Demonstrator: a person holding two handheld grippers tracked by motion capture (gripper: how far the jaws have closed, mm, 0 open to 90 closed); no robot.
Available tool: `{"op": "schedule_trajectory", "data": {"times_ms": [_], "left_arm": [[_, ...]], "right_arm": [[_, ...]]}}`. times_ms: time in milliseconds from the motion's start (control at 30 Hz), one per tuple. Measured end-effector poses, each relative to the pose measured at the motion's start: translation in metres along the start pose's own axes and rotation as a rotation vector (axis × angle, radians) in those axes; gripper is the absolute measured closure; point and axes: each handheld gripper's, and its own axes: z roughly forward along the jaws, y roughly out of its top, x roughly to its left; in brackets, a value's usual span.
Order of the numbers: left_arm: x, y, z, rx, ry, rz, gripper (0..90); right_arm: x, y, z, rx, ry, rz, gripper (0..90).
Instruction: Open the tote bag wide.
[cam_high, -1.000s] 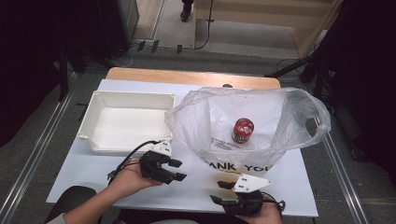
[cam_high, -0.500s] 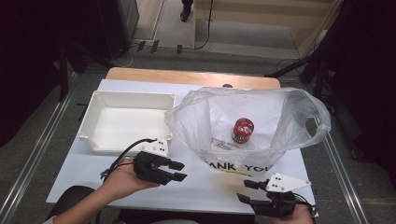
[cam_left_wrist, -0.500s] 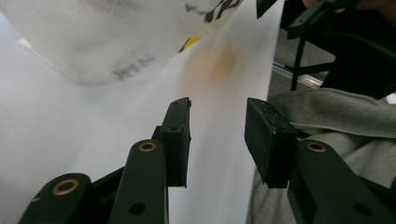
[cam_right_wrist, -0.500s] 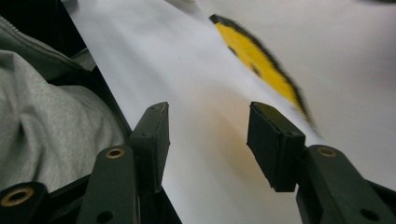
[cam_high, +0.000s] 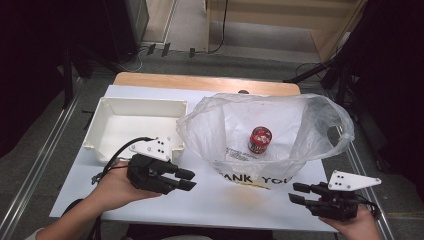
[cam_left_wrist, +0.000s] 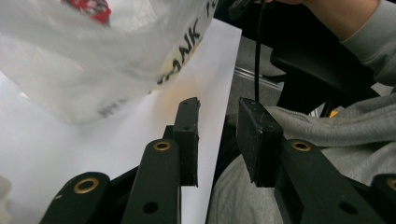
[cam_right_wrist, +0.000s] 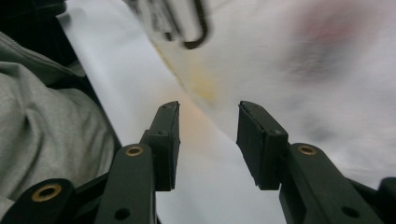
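A clear plastic bag (cam_high: 280, 125) with dark lettering lies open on the white table (cam_high: 240, 200), and a red can (cam_high: 260, 139) stands inside it. My left gripper (cam_high: 191, 179) hovers in front of the bag's left corner, pointing right. Its jaws have just been closing and are open, with nothing between them. In the left gripper view the bag (cam_left_wrist: 93, 60) and can (cam_left_wrist: 88, 6) lie beyond the left gripper (cam_left_wrist: 217, 108). My right gripper (cam_high: 296, 193) is at the table's front right, pointing left. Its jaws have also just been closing and are open and empty. The right gripper view shows the right gripper (cam_right_wrist: 208, 111) and the blurred bag (cam_right_wrist: 303, 70).
A white rectangular tray (cam_high: 102, 131) sits empty at the left of the bag. A wooden board (cam_high: 200, 82) edges the table's far side. Metal rails run along both sides of the table. The person's grey clothing (cam_left_wrist: 327, 126) is near the front edge.
My right gripper has swung to the right along the front edge, away from the bag's middle. My left gripper has lifted off the table. Both pairs of jaws stand narrower.
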Motion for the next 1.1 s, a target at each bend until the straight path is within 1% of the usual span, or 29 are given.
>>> {"op": "schedule_trajectory", "data": {"times_ms": [33,67,100,133,233,300,333,367,400,433,467,500,533,567,600,633,667,700,733,767,800,867,900,933,967,1033,1067,1100], "left_arm": [[0.000,0.004,-0.002,-0.004,-0.009,-0.007,70.2],[0.000,0.004,-0.002,-0.004,-0.009,-0.007,70.6],[0.000,0.008,-0.005,-0.004,-0.011,-0.005,70.6],[-0.001,0.012,-0.007,-0.005,-0.014,0.003,71.2],[-0.005,0.027,-0.013,-0.001,-0.032,0.010,74.3],[-0.008,0.037,-0.016,0.008,-0.035,0.023,75.5],[-0.009,0.042,-0.017,0.011,-0.038,0.029,76.1],[-0.009,0.047,-0.018,0.010,-0.039,0.030,76.1],[-0.009,0.052,-0.019,0.006,-0.040,0.029,76.1],[-0.008,0.055,-0.019,0.006,-0.036,0.031,75.8],[-0.003,0.064,-0.018,0.003,-0.028,0.032,75.4],[-0.003,0.064,-0.018,0.003,-0.028,0.032,74.7],[0.004,0.071,-0.016,0.012,-0.022,0.017,74.7],[0.004,0.071,-0.016,0.012,-0.022,0.017,74.6],[0.008,0.074,-0.015,0.018,-0.020,0.010,74.5],[0.013,0.077,-0.013,0.025,-0.021,0.003,74.5],[0.021,0.082,-0.010,0.034,-0.022,-0.003,73.9],[0.021,0.082,-0.010,0.034,-0.022,-0.003,73.8],[0.025,0.085,-0.008,0.035,-0.021,-0.011,73.6],[0.029,0.087,-0.007,0.036,-0.021,-0.014,73.6],[0.032,0.090,-0.006,0.042,-0.024,-0.015,73.7],[0.038,0.095,-0.004,0.055,-0.014,-0.008,74.5],[0.040,0.097,-0.003,0.056,-0.014,-0.012,75.1],[0.044,0.103,-0.002,0.055,-0.014,-0.013,75.2],[0.044,0.103,-0.002,0.055,-0.014,-0.013,75.1],[0.046,0.108,-0.001,0.056,-0.009,-0.002,75.1],[0.048,0.113,0.001,0.052,-0.005,0.000,75.0],[0.048,0.113,0.001,0.052,-0.005,0.000,74.7]], "right_arm": [[-0.004,0.001,-0.003,-0.001,-0.009,-0.006,62.7],[-0.004,0.001,-0.003,-0.001,-0.009,-0.006,62.7],[-0.008,0.003,-0.006,-0.004,-0.010,-0.008,63.4],[-0.012,0.004,-0.009,-0.006,-0.014,-0.022,64.5],[-0.024,0.011,-0.015,0.005,-0.024,-0.039,68.5],[-0.032,0.017,-0.018,0.010,-0.023,-0.023,70.3],[-0.041,0.021,-0.021,0.009,-0.020,-0.012,72.4],[-0.041,0.021,-0.021,0.009,-0.020,-0.012,72.4],[-0.046,0.023,-0.022,0.013,-0.024,-0.006,74.6],[-0.056,0.027,-0.025,0.015,-0.030,0.012,76.5],[-0.062,0.029,-0.026,0.015,-0.031,0.027,77.3],[-0.062,0.029,-0.026,0.015,-0.031,0.027,77.3],[-0.072,0.034,-0.029,0.010,-0.041,0.049,80.2],[-0.072,0.034,-0.029,0.010,-0.041,0.049,80.2],[-0.082,0.039,-0.032,0.009,-0.053,0.061,82.0],[-0.082,0.039,-0.032,0.009,-0.053,0.061,82.0],[-0.092,0.045,-0.033,0.011,-0.059,0.084,85.0],[-0.096,0.049,-0.034,0.012,-0.059,0.098,86.2],[-0.101,0.053,-0.035,0.008,-0.054,0.104,87.6],[-0.101,0.053,-0.035,0.008,-0.054,0.104,87.6],[-0.105,0.056,-0.035,0.007,-0.055,0.105,87.9],[-0.113,0.064,-0.036,-0.003,-0.059,0.084,88.6],[-0.118,0.069,-0.036,-0.002,-0.066,0.067,88.6],[-0.126,0.076,-0.036,-0.002,-0.061,0.051,89.5],[-0.126,0.076,-0.036,-0.002,-0.061,0.051,89.5],[-0.136,0.083,-0.034,0.003,-0.056,0.039,90.0],[-0.142,0.090,-0.032,0.005,-0.052,0.028,90.0],[-0.144,0.094,-0.031,0.002,-0.045,0.016,90.0]]}}
